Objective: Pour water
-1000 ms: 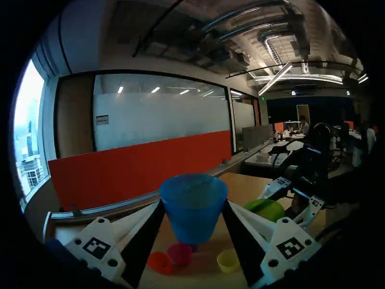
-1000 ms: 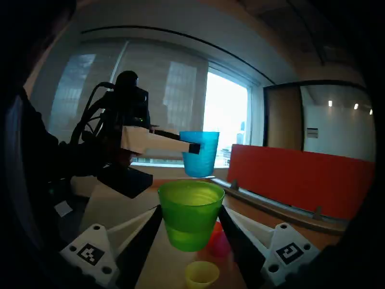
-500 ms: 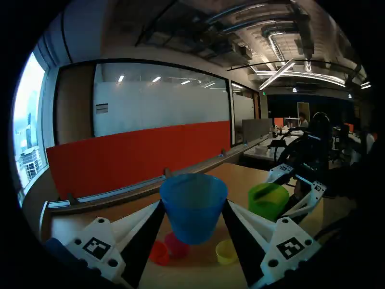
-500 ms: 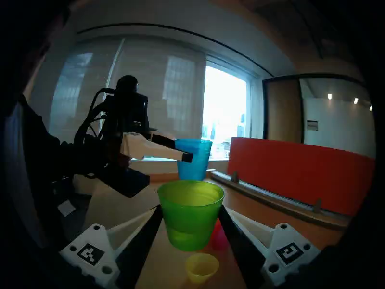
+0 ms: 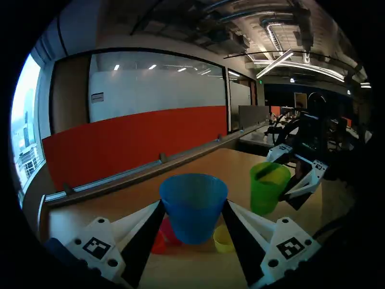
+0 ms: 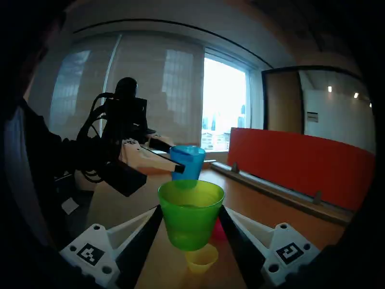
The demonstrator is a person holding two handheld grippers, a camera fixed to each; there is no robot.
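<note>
2 facing views (close) share table [image 5: 207, 166], blue cup [image 5: 193, 212], green cup [image 5: 268, 185].

Lower centre, left gripper view: the blue cup [image 5: 193, 207] hides most of a pink cup [image 5: 168, 230] and red cup [image 5: 158, 243]. Right gripper view: the green cup [image 6: 191, 219] hides most of the pink cup [image 6: 217, 230].

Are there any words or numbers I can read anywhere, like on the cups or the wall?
No readable text anywhere.
The small sign on the frosted panel: too blurred to read.
The square markers: patterns, no letters.
The blue cup and green cup: plain.
</note>
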